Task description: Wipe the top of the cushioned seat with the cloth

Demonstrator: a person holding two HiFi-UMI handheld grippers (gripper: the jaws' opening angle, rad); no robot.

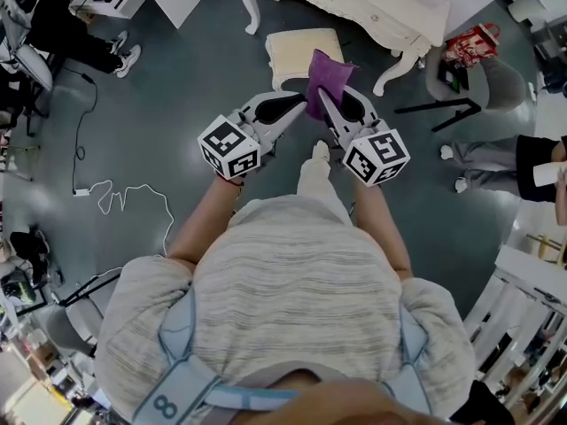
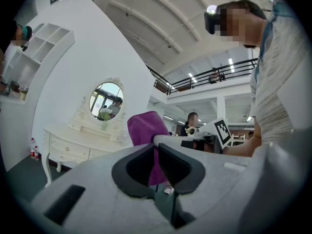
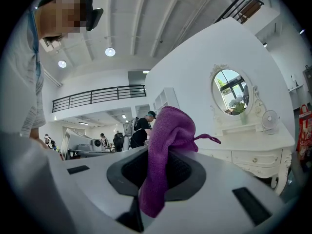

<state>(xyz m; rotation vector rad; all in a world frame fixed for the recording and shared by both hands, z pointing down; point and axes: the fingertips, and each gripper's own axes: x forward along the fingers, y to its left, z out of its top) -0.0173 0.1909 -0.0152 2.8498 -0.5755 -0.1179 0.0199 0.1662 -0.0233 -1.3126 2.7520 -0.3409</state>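
Head view: a purple cloth (image 1: 328, 76) is held clamped in the right gripper (image 1: 323, 96) above the cushioned seat's (image 1: 297, 51) near edge. The left gripper (image 1: 299, 104) is closed on nothing (just beside). The cloth should be lowered flat and pressed evenly.

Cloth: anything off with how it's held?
Yes. The purple cloth is bunched into a wad and pinched in the right gripper, with a loose tail sticking out. It is held clear of the cushioned seat, not spread flat. The left gripper crowds it, jaws nearly together.
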